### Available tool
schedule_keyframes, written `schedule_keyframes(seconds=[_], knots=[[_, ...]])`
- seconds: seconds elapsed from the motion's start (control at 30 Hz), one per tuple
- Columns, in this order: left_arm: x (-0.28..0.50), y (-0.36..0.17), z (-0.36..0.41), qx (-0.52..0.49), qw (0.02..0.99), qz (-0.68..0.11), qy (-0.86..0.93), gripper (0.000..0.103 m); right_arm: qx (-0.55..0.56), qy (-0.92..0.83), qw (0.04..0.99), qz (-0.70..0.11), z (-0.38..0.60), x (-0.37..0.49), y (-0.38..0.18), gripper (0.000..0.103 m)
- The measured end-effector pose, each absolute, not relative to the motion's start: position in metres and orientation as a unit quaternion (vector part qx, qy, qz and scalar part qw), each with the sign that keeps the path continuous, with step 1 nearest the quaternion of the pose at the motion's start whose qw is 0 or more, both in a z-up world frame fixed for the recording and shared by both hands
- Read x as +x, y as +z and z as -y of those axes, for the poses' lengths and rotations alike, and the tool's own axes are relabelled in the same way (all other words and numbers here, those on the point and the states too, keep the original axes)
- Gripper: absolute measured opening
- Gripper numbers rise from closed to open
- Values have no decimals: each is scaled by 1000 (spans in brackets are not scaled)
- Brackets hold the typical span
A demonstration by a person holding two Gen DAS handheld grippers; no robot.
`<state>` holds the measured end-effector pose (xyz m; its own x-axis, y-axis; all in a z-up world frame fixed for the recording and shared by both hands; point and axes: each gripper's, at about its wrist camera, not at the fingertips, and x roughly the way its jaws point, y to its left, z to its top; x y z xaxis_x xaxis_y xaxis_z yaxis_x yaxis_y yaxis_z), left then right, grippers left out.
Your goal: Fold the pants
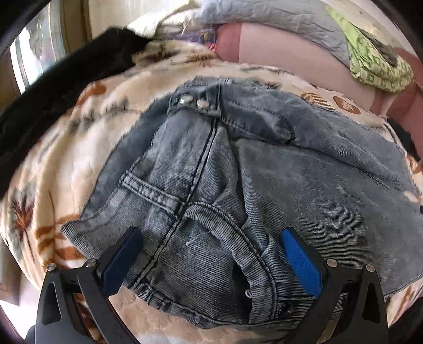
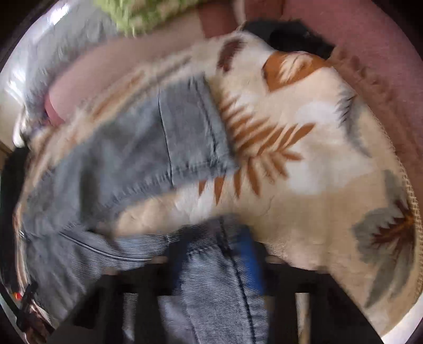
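Note:
Light blue denim pants (image 1: 264,172) lie bunched on a cream blanket with a leaf print (image 1: 79,148); their waistband with two metal buttons (image 1: 193,102) is at the far side. My left gripper (image 1: 211,235) hovers over the near part of the pants, jaws wide apart, and its blue pads (image 1: 301,262) grip nothing. The right wrist view is blurred. There the pants (image 2: 127,158) stretch to the left, and a fold of denim (image 2: 219,277) runs between the blue pads of my right gripper (image 2: 214,254), which is shut on it.
A black garment (image 1: 66,84) lies at the blanket's far left. Behind it are a pink cushion (image 1: 277,45), a grey quilt (image 1: 277,16) and a green patterned cloth (image 1: 375,60). Bare blanket (image 2: 304,132) spreads to the right of the pants, with its fringed edge (image 2: 412,201) beyond.

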<state>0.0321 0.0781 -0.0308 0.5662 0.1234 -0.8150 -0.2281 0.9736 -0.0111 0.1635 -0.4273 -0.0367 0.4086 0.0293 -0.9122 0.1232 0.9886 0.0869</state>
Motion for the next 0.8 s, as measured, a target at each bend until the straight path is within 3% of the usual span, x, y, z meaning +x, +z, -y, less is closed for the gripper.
schedule_keyframes(seconds=[0.1, 0.17, 0.27, 0.3, 0.33, 0.4, 0.53, 0.67, 0.7, 0.77, 0.8], knots=[[32, -36, -74, -48, 884, -454, 101, 103, -15, -69, 868, -492, 409, 149, -14, 16], [36, -35, -72, -46, 884, -454, 105, 103, -18, -76, 854, -515, 411, 153, -26, 16], [35, -33, -72, -45, 882, -458, 105, 103, -48, -86, 856, -507, 404, 149, -35, 27], [35, -30, -72, -45, 881, -460, 103, 103, -39, -77, 858, -506, 402, 146, -31, 35], [35, -25, -77, -44, 882, -458, 102, 103, 7, -55, 863, -502, 408, 143, -20, 56], [39, -8, -83, -53, 894, -434, 101, 103, 58, -46, 873, -483, 417, 141, -4, 65], [62, 19, -99, -105, 906, -405, 59, 103, 151, -27, 863, -481, 436, 176, 7, 65], [116, 18, -128, -157, 899, -403, 73, 103, 225, -36, 823, -520, 461, 219, -27, 62], [126, 16, -132, -165, 896, -405, 74, 103, 232, -33, 813, -534, 458, 226, -37, 50], [148, 10, -136, -175, 893, -410, 68, 103, 199, -45, 815, -542, 449, 232, -42, 40], [161, 4, -136, -170, 887, -423, 70, 103, 173, -50, 819, -545, 442, 233, -40, 26]])
